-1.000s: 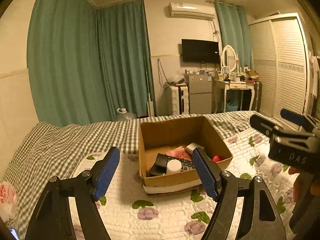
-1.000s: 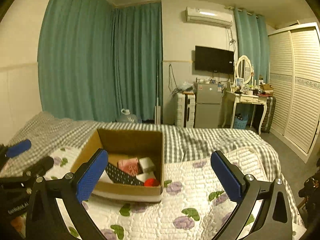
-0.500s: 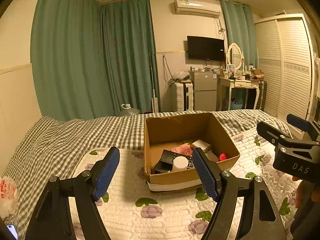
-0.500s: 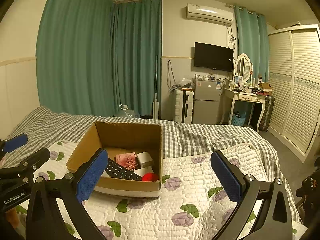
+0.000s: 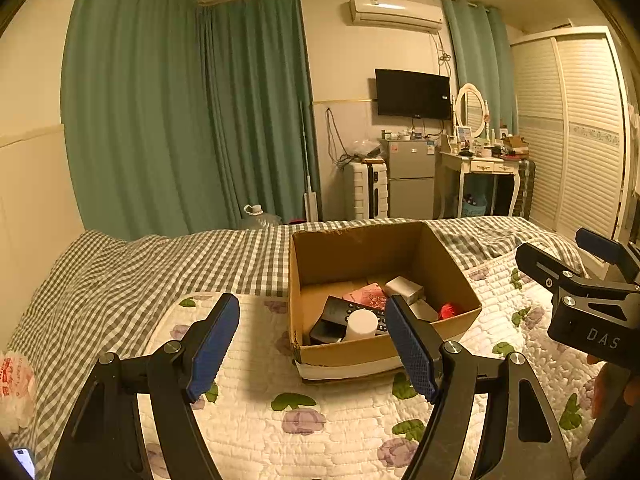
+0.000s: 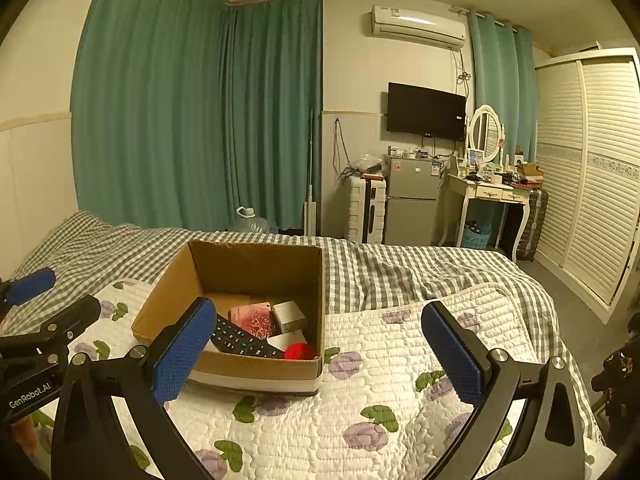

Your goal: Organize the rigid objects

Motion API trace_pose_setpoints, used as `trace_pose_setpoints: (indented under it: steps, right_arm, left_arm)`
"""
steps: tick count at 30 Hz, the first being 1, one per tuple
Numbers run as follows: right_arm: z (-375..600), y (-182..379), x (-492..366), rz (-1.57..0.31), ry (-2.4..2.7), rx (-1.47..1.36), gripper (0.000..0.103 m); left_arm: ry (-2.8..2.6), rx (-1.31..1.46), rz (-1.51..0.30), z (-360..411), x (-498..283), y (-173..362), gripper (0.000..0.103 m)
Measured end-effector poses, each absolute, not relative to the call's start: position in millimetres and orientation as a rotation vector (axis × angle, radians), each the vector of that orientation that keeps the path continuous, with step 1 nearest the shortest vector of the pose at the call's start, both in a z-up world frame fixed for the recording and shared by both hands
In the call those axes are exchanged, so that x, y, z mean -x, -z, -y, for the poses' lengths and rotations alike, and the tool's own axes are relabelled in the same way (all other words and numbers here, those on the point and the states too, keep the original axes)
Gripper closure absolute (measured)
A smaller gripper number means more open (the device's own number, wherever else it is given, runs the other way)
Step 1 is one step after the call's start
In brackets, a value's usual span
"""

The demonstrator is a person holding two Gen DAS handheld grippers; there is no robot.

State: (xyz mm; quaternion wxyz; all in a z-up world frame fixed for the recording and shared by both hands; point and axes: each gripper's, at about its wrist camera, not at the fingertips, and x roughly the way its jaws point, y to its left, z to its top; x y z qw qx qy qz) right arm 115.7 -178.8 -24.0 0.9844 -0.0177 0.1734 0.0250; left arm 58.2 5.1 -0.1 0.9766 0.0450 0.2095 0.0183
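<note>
An open cardboard box (image 5: 352,248) stands on the quilted bed and also shows in the right wrist view (image 6: 256,264). Inside lie a black remote (image 5: 340,312), a white cylinder (image 5: 361,325), a pink packet (image 5: 370,294), a small white box (image 5: 404,289) and a red ball (image 5: 449,311). The right wrist view shows the remote (image 6: 244,340), pink packet (image 6: 254,320), white box (image 6: 289,315) and red ball (image 6: 300,351). My left gripper (image 5: 312,344) is open and empty, held before the box. My right gripper (image 6: 320,352) is open and empty, to the box's right.
The bed carries a floral quilt (image 6: 400,400) over a checked sheet (image 5: 160,264). A plastic bag (image 5: 14,384) lies at the bed's left edge. Green curtains, a fridge (image 6: 410,204), a vanity desk (image 6: 492,196) and a wardrobe (image 6: 600,184) stand beyond.
Both grippers have pulled back and risen slightly from the box, so it looks smaller and further away. Both stay open and empty.
</note>
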Motion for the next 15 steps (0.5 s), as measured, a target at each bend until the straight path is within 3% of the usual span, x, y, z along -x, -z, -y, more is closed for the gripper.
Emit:
trace_pose_setpoints:
  steps: [15]
  right_arm:
    - [177.0, 26.1, -116.1, -0.361, -0.049, 0.034, 0.0]
  left_arm:
    - [-0.03, -0.084, -0.421, -5.4, -56.5, 0.5, 0.025]
